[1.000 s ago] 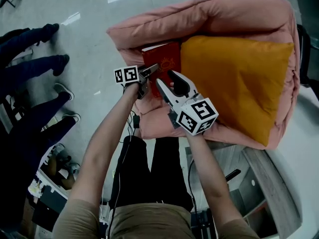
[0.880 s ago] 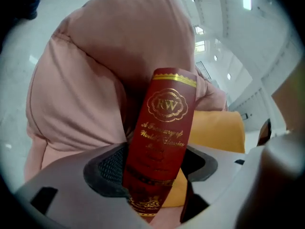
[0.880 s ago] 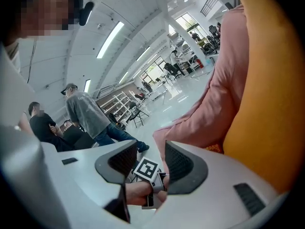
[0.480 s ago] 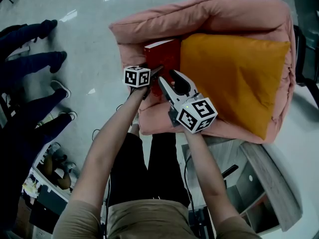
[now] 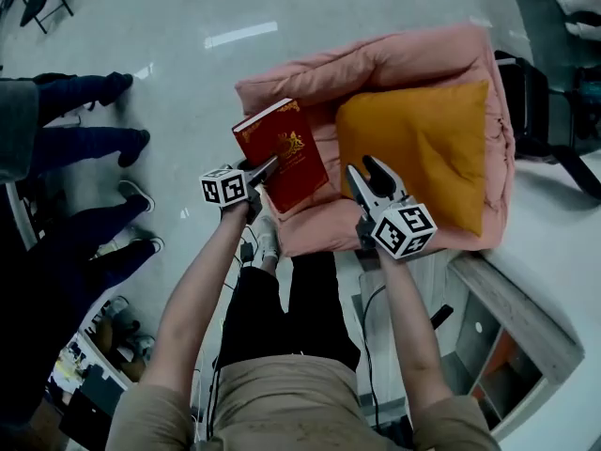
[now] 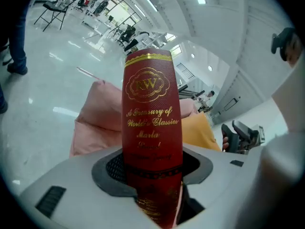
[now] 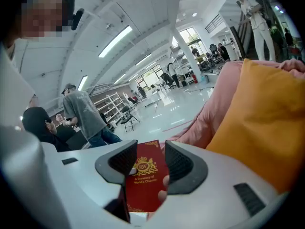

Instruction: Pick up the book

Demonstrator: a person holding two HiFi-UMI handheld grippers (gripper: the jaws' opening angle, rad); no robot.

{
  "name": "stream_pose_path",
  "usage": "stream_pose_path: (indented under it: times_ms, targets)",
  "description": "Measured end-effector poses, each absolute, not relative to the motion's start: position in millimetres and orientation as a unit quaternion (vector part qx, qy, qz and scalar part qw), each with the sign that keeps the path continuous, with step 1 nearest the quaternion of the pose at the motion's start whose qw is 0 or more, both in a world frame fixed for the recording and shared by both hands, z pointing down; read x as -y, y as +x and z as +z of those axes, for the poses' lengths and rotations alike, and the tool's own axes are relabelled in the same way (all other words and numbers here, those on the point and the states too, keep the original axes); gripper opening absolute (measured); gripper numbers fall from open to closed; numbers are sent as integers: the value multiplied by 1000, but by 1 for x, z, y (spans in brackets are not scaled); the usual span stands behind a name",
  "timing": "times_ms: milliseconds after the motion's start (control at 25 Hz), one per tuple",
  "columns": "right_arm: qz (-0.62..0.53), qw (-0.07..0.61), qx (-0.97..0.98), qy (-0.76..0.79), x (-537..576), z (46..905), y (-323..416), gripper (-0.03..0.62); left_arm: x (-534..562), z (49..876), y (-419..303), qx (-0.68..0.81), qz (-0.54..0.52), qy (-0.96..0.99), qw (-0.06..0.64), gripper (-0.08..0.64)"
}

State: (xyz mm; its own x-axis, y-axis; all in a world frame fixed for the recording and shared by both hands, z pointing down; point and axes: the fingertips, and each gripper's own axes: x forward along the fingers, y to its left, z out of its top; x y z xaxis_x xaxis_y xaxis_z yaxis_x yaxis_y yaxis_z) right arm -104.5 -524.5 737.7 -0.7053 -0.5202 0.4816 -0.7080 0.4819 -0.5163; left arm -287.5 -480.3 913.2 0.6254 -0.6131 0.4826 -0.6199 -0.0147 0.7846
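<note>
Book: the red book (image 5: 285, 153) with gilt print sits in the middle left of the head view, tilted, its lower end in the jaws; it overlaps the left edge of the pink cushion (image 5: 394, 59) and seems to rest on nothing

Left gripper: the left gripper (image 5: 266, 167) is clenched on the book's lower end; in its own view the pads press both sides of the spine, which stands upright in the centre of the frame

Right gripper: the right gripper (image 5: 368, 172) is released, jaws apart with nothing gripped; in its own view the book shows beyond the gap, well apart from the pads

Surroundings: an orange pillow (image 5: 423, 148) lies on the cushion at right of centre; a glossy floor (image 5: 188, 26) fills the upper left; people (image 5: 75, 92) stand at the left edge

Done: the grasp looks secure, and the book appears clear of the cushion, carried by one claw alone

Left: little, by my judgement; perhaps keeping the hold steady, since a one-ended grip on a heavy hardback could let it swing or slip
</note>
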Motion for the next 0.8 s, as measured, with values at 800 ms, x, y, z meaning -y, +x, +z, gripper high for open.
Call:
stream_pose_path:
  times_ms: [800]
  targets:
    - [249,137,872,399,392,551,-98,184,319,632,-300,361,-97,793,481,247]
